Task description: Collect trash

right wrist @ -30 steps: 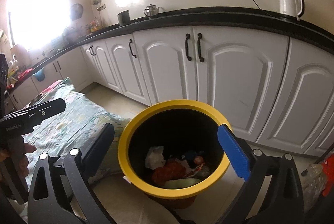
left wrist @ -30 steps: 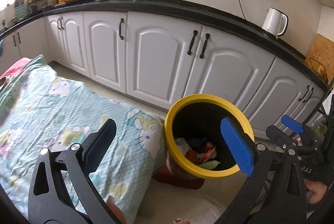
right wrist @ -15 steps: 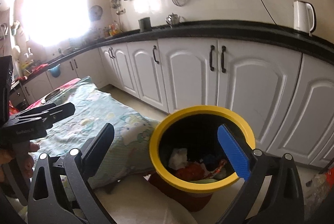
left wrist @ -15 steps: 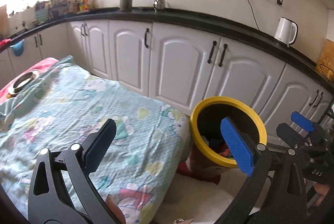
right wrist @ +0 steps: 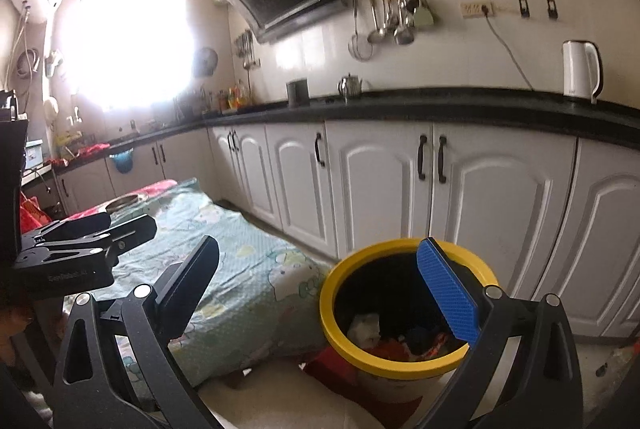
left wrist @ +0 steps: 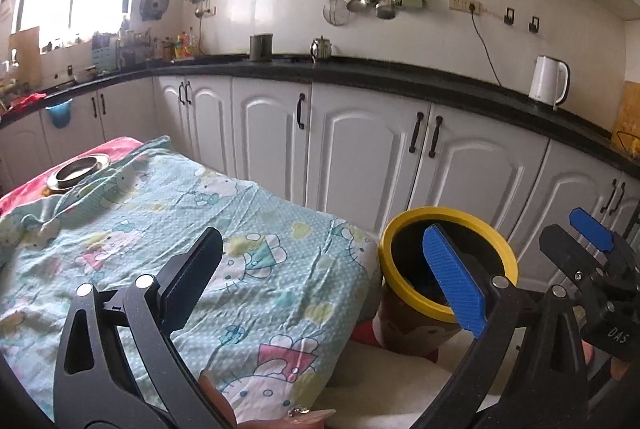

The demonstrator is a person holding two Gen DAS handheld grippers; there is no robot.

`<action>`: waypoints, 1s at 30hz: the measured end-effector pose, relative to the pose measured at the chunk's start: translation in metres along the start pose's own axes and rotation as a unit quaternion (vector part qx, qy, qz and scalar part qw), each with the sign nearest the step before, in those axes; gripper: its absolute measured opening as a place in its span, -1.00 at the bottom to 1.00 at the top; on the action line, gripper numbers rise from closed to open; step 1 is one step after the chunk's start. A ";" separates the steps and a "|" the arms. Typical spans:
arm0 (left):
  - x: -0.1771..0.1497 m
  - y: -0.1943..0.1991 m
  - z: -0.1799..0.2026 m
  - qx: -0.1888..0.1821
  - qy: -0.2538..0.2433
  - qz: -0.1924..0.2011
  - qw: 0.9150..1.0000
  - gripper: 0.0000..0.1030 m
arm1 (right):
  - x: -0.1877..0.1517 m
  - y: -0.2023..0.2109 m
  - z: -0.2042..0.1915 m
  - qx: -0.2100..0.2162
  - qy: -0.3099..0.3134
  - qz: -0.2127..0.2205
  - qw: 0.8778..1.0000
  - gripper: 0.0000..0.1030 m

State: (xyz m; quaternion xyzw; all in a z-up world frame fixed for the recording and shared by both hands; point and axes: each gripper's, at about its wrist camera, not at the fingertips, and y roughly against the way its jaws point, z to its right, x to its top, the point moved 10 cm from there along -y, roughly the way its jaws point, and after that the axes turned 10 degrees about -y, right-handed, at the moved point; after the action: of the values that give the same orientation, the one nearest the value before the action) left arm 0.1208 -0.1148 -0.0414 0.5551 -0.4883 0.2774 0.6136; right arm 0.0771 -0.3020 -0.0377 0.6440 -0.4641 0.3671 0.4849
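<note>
Left hand-held gripper: jaws spread wide, nothing between them, held over the edge of a table draped in a cartoon-print cloth. Right hand-held gripper: jaws likewise apart and empty. Yellow-rimmed trash bin stands on the floor just beside the table's corner, in front of the white cabinets. Bin interior, seen in the right wrist view, holds mixed trash: white crumpled paper, red and dark pieces. A metal dish sits at the table's far end. A white kettle stands on the black countertop.
</note>
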 end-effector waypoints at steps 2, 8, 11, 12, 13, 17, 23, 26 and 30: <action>-0.002 0.006 -0.002 0.004 0.007 0.010 1.000 0.79 | 0.000 0.006 -0.001 -0.003 0.003 0.018 1.000 0.88; -0.007 0.018 -0.010 0.012 0.027 0.035 0.999 0.79 | -0.004 0.020 -0.005 -0.010 0.017 0.065 0.998 0.88; -0.010 0.019 -0.010 0.016 0.025 0.039 0.999 0.79 | -0.006 0.024 -0.005 -0.023 0.029 0.083 0.996 0.88; -0.011 0.020 -0.010 0.021 0.022 0.039 0.999 0.79 | -0.009 0.024 -0.005 -0.027 0.033 0.088 0.995 0.88; -0.013 0.020 -0.010 0.022 0.021 0.041 0.999 0.79 | -0.011 0.024 -0.005 -0.031 0.037 0.088 0.995 0.88; -0.020 0.020 -0.009 0.020 0.025 0.042 0.999 0.79 | -0.021 0.019 -0.006 -0.036 0.045 0.082 0.995 0.88; -0.023 0.018 -0.004 0.014 0.022 0.038 0.999 0.79 | -0.024 0.013 -0.003 -0.038 0.041 0.070 0.996 0.88; -0.023 0.018 -0.003 0.015 0.022 0.040 0.999 0.79 | -0.024 0.012 -0.001 -0.040 0.037 0.066 0.996 0.88; -0.023 0.018 -0.003 0.014 0.024 0.040 0.999 0.79 | -0.025 0.012 -0.002 -0.038 0.035 0.065 0.997 0.88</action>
State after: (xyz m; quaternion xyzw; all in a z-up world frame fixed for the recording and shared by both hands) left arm 0.0970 -0.1027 -0.0548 0.5372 -0.4912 0.3216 0.6055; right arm 0.0580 -0.2950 -0.0563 0.5802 -0.5010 0.4024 0.5004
